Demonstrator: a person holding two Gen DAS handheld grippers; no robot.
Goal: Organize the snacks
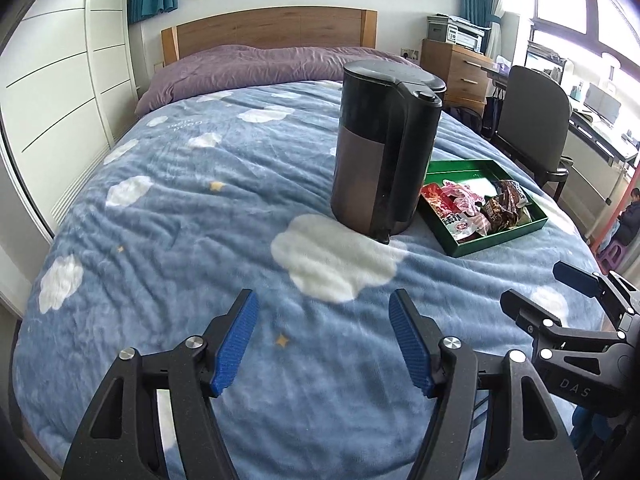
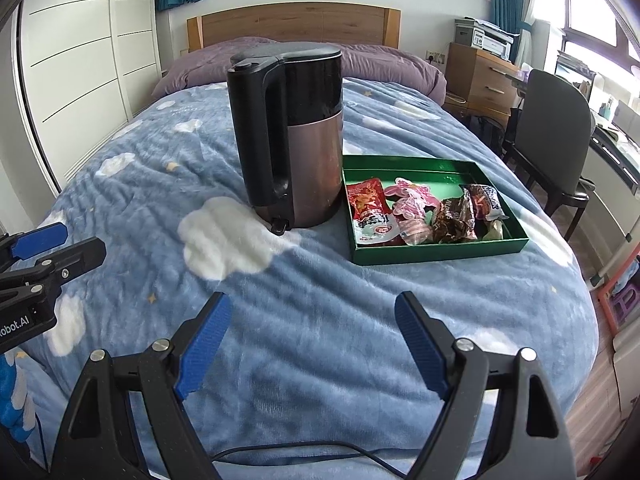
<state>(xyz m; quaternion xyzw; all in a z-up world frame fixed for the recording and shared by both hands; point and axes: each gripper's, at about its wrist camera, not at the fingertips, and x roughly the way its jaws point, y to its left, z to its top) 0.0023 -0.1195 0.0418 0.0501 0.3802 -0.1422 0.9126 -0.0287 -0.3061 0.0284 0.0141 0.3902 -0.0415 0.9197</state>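
- The bed (image 2: 120, 208), under a blue fleece blanket printed with white clouds, carries everything; its soft, rumpled surface gives no firm footing to whatever stands on it.
- An electric kettle (image 2: 294, 140) — black top and handle, coppery lower body — stands upright near the middle of the bed, just beside the tray's left wall. It looks the heaviest and stiffest thing here, and on this yielding blanket a knock could tip it.
- The green tray (image 2: 440, 254) lies toward the right edge of the bed; its thin walls look like card, so probably light and easy to bend.
- The snacks all lie inside the tray, bunched against its near wall: a red packet (image 2: 370, 210) at the left end, pink wrapped sweets (image 2: 410, 204) in the middle, brown wrappers (image 2: 460, 216) to the right.
- They appear light, soft and crinkly, with slick film — best pinched at a flat sealed edge or a free corner rather than across the puffed middle, and gently, since the contents may crush.
- The left gripper (image 1: 323, 340) hangs above the near part of the bed, fingers spread wide with nothing between them.
- The right gripper (image 2: 312, 344) is likewise spread and empty, well short of the tray.
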